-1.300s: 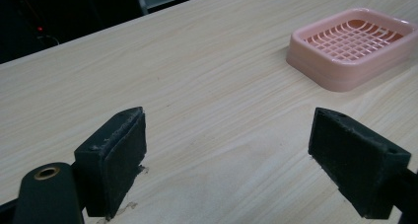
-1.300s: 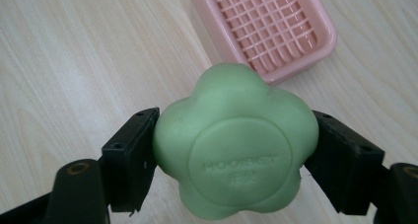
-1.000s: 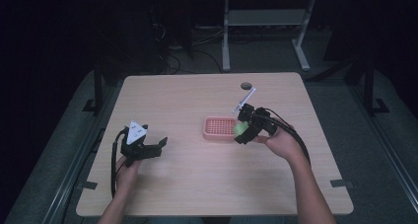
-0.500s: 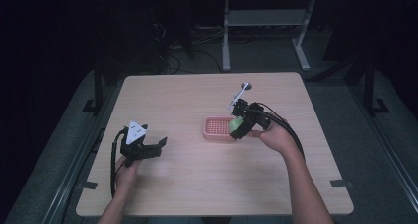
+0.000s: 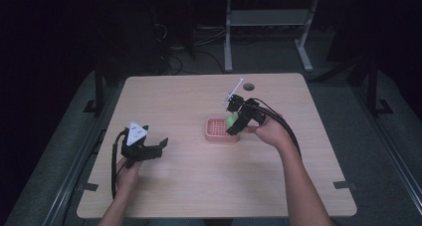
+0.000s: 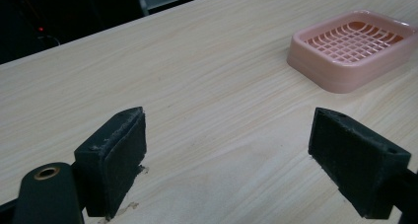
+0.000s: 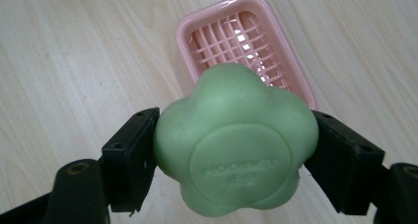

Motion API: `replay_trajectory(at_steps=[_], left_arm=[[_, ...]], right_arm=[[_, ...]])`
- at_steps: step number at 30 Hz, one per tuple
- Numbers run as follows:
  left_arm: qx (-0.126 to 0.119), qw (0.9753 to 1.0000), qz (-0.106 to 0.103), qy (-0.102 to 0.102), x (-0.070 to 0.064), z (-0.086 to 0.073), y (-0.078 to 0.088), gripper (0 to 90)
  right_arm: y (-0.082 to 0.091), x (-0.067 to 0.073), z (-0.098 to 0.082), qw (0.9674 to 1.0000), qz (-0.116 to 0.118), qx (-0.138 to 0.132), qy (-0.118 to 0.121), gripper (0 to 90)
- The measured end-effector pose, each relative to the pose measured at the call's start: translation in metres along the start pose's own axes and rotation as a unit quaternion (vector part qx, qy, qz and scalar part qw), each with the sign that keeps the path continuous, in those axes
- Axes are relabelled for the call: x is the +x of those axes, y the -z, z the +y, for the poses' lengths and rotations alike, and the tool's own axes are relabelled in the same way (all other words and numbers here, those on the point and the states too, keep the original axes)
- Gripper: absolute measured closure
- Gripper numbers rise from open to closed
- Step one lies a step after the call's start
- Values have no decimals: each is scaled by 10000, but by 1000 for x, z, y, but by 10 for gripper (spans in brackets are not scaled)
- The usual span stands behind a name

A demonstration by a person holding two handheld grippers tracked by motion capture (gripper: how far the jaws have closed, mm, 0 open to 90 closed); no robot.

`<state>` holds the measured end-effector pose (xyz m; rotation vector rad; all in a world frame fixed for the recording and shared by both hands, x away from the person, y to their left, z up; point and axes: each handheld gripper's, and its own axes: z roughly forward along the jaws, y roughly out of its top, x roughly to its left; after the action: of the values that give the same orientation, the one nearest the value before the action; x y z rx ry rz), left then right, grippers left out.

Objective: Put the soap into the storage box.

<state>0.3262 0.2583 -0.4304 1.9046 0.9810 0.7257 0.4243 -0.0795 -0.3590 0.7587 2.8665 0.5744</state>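
A green flower-shaped soap (image 7: 235, 144) sits between the jaws of my right gripper (image 7: 236, 155), which is shut on it. In the high view that gripper (image 5: 233, 123) holds the green soap (image 5: 231, 120) just above the right end of a pink soap dish (image 5: 218, 130). The pink dish (image 7: 241, 41) has a slatted grid floor and holds nothing. My left gripper (image 5: 160, 145) rests at the table's left, open, with bare wood between its jaws (image 6: 226, 160). From there the pink dish (image 6: 352, 49) lies off to the upper right.
The light wooden table (image 5: 189, 186) has a round cable hole (image 5: 248, 87) near its far edge. Past the far edge, the dark floor holds cables and a white desk frame (image 5: 268, 22). Black cables trail from both grippers.
My right gripper has carried the green soap up and to the left, from beside the dish's right side to above its right end. The left gripper has stayed put.
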Motion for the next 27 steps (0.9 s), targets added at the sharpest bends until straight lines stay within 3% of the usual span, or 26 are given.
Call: replay_trajectory(at_steps=[27], left_arm=[[-14,10000,3,29,1,0,0,143]], right_arm=[[-32,-19,20,9995,131,171,-231,245]])
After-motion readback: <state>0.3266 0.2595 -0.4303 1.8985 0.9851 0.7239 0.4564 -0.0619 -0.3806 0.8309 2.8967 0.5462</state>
